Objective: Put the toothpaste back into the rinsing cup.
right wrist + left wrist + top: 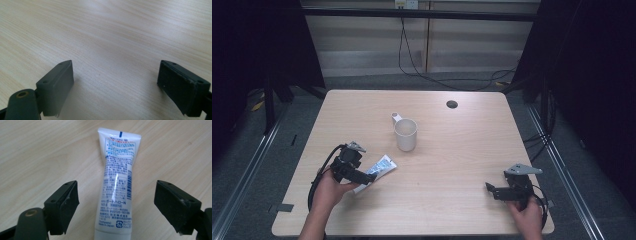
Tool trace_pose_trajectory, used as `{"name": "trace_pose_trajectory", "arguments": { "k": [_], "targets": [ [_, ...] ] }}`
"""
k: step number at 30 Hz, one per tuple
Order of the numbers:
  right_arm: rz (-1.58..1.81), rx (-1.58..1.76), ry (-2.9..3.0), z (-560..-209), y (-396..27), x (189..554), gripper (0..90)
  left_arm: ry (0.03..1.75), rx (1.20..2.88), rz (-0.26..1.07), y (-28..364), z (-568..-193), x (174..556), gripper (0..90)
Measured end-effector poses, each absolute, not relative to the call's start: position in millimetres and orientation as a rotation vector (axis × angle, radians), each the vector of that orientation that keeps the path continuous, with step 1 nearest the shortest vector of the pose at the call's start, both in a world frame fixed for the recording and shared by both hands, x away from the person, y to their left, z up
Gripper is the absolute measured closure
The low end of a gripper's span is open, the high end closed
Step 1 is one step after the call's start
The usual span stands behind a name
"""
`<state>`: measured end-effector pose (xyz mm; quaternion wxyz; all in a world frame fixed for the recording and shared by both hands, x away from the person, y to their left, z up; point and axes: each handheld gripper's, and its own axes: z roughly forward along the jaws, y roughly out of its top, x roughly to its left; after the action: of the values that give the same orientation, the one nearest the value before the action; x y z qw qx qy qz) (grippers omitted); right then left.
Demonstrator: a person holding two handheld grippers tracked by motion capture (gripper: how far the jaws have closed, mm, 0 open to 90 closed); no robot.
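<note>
On the pale wooden desk (452, 150) a white toothpaste tube (377, 170) with blue and red print lies flat, near the front-left part of the top. The left claw (368, 176) is over the tube's lower end, held in the person's left hand (329, 190). In the left gripper view the tube (116, 187) runs lengthwise between the two black jaws, its crimped flat end pointing away and its cap end toward the camera, cut off by the bottom edge. The jaws stand wide on either side, each well clear of the tube's sides, so the pads are not pressing it; the left claw is open around it. A white mug (405, 134) stands upright near the desk's middle, apart from the tube, handle turned to the far side. The right claw (490, 190) rests near the front-right corner, well apart from the tube; its jaws stand spread with bare wood between them.
</note>
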<state>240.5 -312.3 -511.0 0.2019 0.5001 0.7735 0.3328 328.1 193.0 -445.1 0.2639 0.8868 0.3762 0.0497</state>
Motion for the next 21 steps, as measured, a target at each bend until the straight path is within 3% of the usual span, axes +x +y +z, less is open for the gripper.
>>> {"name": "trace_pose_trajectory", "arguments": {
  "k": [21],
  "targets": [
    [0.929, 1.396, 2.161, -511.0, -312.4, 240.5, 13.1, 1.023, 2.463, 0.123, 164.6, -446.1, 348.5, 22.1]
  ]
}}
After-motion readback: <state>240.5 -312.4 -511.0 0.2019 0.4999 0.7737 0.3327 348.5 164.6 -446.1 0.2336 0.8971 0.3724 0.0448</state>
